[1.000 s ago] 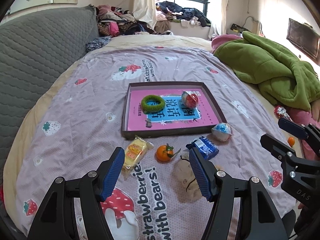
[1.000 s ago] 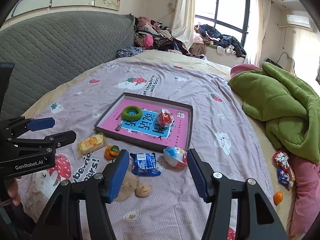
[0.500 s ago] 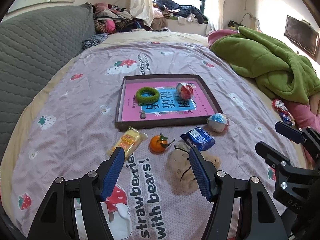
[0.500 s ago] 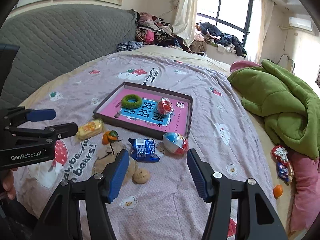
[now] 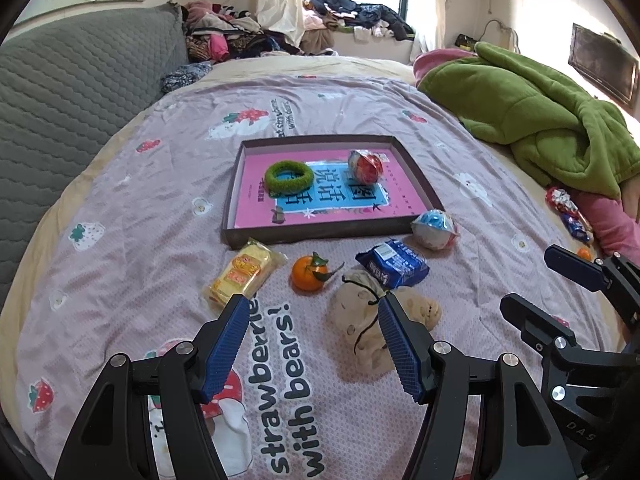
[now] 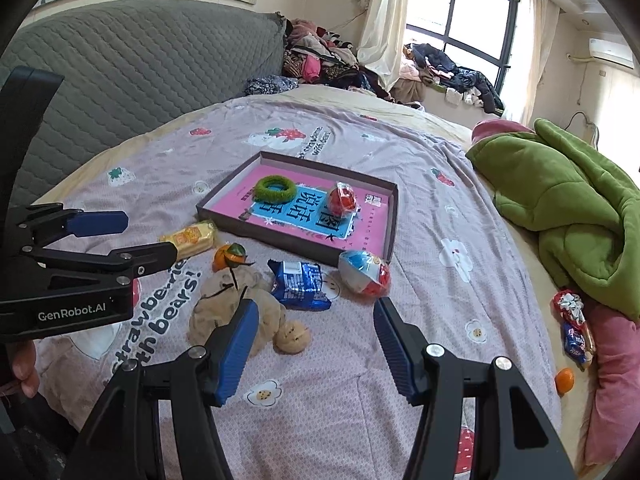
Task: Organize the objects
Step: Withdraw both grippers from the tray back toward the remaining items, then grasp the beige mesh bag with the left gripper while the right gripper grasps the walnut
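A dark-rimmed tray (image 5: 320,235) (image 6: 390,220) with a pink floor lies on the bed and holds a green ring (image 5: 289,176) (image 6: 275,188) and a red wrapped ball (image 5: 365,166) (image 6: 342,199). In front of it lie a yellow snack pack (image 5: 242,272) (image 6: 190,237), a tangerine (image 5: 308,273) (image 6: 228,258), a blue packet (image 5: 394,264) (image 6: 300,284), a blue-red wrapped egg (image 5: 434,229) (image 6: 364,273) and a beige plush toy (image 5: 364,320) (image 6: 236,312). My left gripper (image 5: 312,308) (image 6: 136,236) is open and empty, near the plush. My right gripper (image 6: 314,312) (image 5: 560,284) is open and empty, in front of the blue packet.
A green blanket (image 5: 540,120) (image 6: 568,200) is heaped at the right. Wrapped sweets (image 6: 572,328) and a second tangerine (image 6: 564,380) lie at the right edge by a pink pillow (image 6: 616,360). A grey quilted headboard (image 5: 72,92) stands left; clothes are piled by the window.
Both grippers have moved forward toward the objects, which now look larger and closer. Both stay open and empty. Nothing on the bed has moved.
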Available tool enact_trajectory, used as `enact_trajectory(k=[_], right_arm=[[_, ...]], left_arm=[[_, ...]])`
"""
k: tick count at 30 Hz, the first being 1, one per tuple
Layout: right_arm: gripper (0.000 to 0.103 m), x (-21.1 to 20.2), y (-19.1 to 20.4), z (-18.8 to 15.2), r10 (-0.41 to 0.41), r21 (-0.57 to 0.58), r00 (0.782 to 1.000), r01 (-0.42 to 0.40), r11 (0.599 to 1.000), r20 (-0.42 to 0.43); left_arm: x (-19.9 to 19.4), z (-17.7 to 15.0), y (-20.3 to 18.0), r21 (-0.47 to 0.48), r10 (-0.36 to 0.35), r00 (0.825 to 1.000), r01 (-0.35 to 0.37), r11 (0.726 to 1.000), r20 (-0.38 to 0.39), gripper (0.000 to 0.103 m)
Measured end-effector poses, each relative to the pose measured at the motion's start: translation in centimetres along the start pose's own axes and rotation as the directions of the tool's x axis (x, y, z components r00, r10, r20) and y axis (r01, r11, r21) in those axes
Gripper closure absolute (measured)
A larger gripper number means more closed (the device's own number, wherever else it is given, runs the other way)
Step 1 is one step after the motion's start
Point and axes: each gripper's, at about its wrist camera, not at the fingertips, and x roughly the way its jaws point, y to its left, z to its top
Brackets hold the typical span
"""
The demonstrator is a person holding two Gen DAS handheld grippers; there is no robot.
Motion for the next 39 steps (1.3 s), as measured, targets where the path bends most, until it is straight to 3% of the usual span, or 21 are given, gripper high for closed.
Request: enact_trajectory(k=[9, 25, 39], right_arm=[[0.044, 1.3, -0.3, -1.5, 0.013, 0.011, 0.999, -0.013, 1.0, -0.03], [0.044, 5.8, 0.6, -4.9, 0.045, -0.067, 0.994, -0.052, 0.996, -0.098], [0.044, 9.7, 0.0, -5.4, 0.077, -0.053, 0.988, -0.084, 0.995, -0.133]], left_arm=[[1.5, -1.0, -0.4, 0.005, -0.016, 0.999, 0.016, 1.0, -0.037, 0.034], [5.0, -2.4, -1.6, 0.014, -0.075, 0.993, 0.077, 0.997, -0.093, 0.034], [8.8, -2.0, -1.7, -0.003, -0.077, 0.986, 0.077, 0.997, -0.148, 0.034]])
